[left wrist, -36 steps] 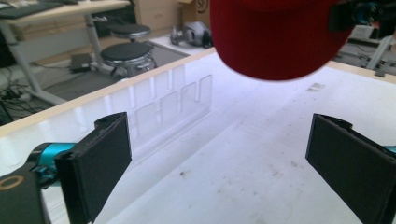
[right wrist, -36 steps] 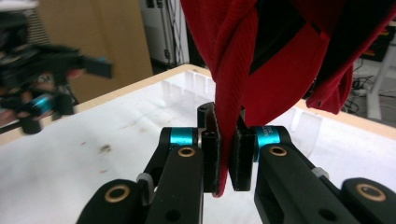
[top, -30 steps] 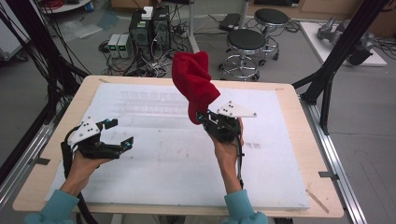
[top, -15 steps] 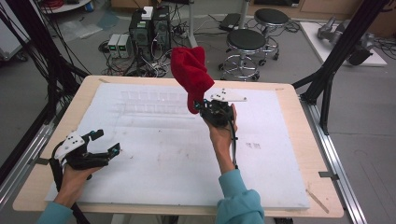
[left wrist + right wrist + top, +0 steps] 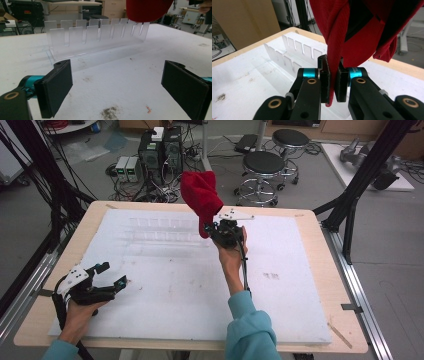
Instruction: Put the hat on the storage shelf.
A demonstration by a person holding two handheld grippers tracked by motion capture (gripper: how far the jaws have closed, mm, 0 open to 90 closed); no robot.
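Hanging above the far middle of the worktop [image 5: 310, 285], the red cloth [image 5: 201, 200] is pinched by one edge in the right tongs [image 5: 216, 231], whose pads are closed tight on a fold of the fabric with the rest bunched and standing up above them; in the right gripper view the red cloth [image 5: 352, 32] rises straight out of the closed right tongs [image 5: 332, 83], clear of the surface. Just beyond and below it stands a clear acrylic slotted rack [image 5: 167, 230], two rows of upright tabs on a transparent base, lying across the white foam sheet [image 5: 200, 290] that covers the wooden top. From the left gripper view the rack [image 5: 97, 37] is empty, with the cloth's lower end [image 5: 147, 10] hovering over its far end. The left tongs [image 5: 111, 276] are spread wide with nothing between them, held low near the near-left corner of the sheet, well apart from both cloth and rack. As a judgement, the picking-up is done: the cloth is lifted and carried to the rack. What seems left is lowering or draping it onto or beside the tabs and letting go, possibly with the free tongs helping to spread the fabric; no placing has happened yet. Stools and computer gear stand on the floor beyond.
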